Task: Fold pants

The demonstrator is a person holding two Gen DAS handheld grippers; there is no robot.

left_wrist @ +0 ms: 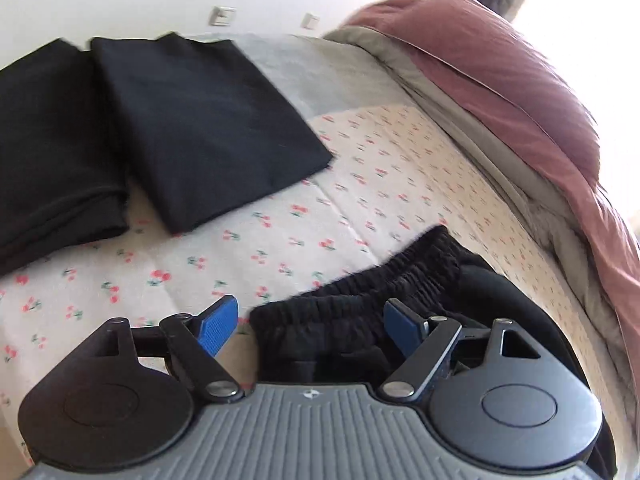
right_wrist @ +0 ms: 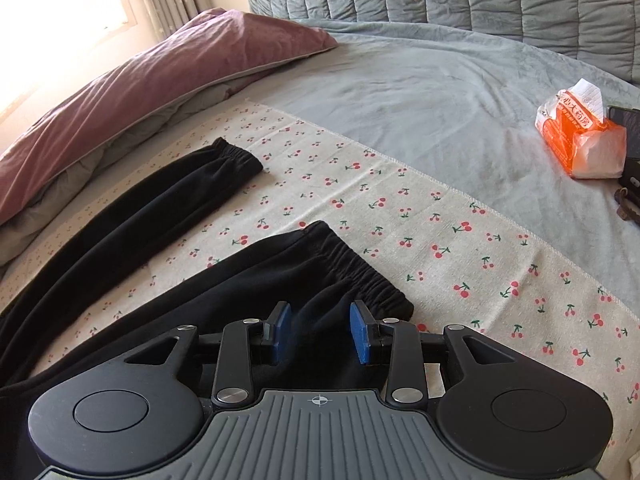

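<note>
1. Left tongs (left_wrist: 312, 328): spread wide, nothing gripped; the waistband (left_wrist: 360, 292) of the black pants (left_wrist: 344, 336) is seen between the blue pads, lower centre of frame.
2. Right tongs (right_wrist: 322, 334): partly open, nothing clamped, poised over a leg cuff (right_wrist: 360, 276).
3. Pants are laid on the cherry-print cloth (right_wrist: 440, 240); second cuff (right_wrist: 236, 158) at centre left.
4. Two folded black garments (left_wrist: 192, 128) are seen upper left.

Left claw (left_wrist: 312, 330) gapes over the black pants' waistband (left_wrist: 360, 292).
</note>
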